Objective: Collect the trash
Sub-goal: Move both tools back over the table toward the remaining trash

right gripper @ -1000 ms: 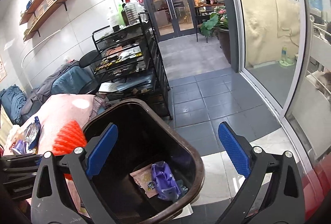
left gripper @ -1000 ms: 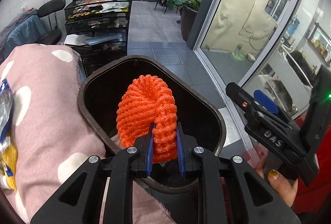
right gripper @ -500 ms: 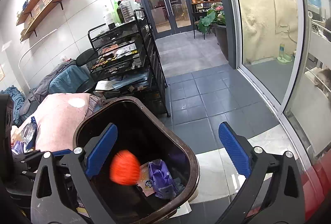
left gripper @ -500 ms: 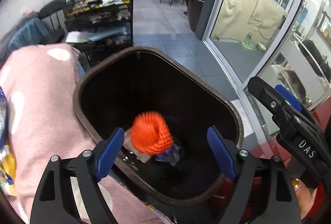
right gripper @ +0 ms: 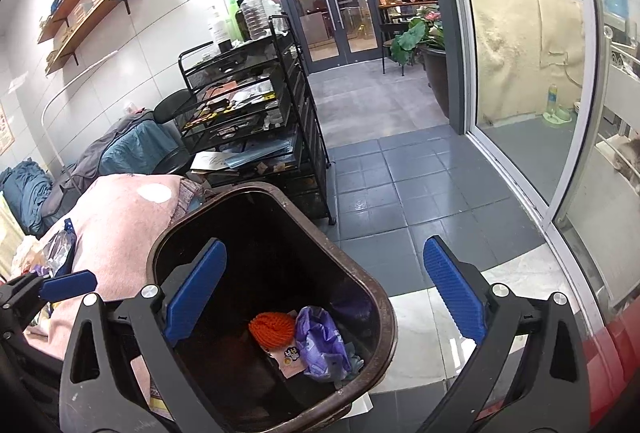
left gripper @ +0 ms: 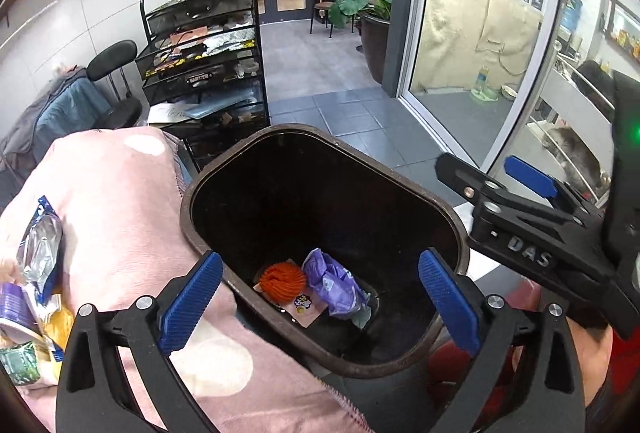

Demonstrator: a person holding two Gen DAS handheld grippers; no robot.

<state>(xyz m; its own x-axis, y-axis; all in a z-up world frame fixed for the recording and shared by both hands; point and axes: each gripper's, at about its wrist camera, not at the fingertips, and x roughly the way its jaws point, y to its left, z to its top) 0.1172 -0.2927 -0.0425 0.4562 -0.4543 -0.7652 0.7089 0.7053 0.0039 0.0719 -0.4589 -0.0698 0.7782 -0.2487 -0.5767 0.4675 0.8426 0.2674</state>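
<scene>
Left wrist view has us looking down past our left gripper (left gripper: 320, 307), whose jaws have just been opening and now stand wide apart with nothing between them, hanging over the brown trash bin (left gripper: 448, 209). At the bottom of that bin lies the orange foam net (left gripper: 282, 281), curled into a ball and touching a crumpled purple wrapper (left gripper: 334, 283), with a small pink packet (left gripper: 304, 307) partly under both. So that piece, as we judge it, is delivered: it rests in the bin, free of our fingers. From the right wrist view we see the same three items in the bin, and our right gripper (right gripper: 326, 301) is also spread wide and empty, poised above the near rim. What is left sits to our left, on the pink spotted blanket (left gripper: 120, 201): a small heap of snack wrappers (left gripper: 36, 273), among them a silver and blue foil bag, a yellow one and a green scrap, none of them yet in the bin. We cannot tell how many pieces are in that heap, since the edge of the view cuts it off. Our reading is that the job is partly done, with a few items binned and the heap still to be fetched, either hand being free for it.
</scene>
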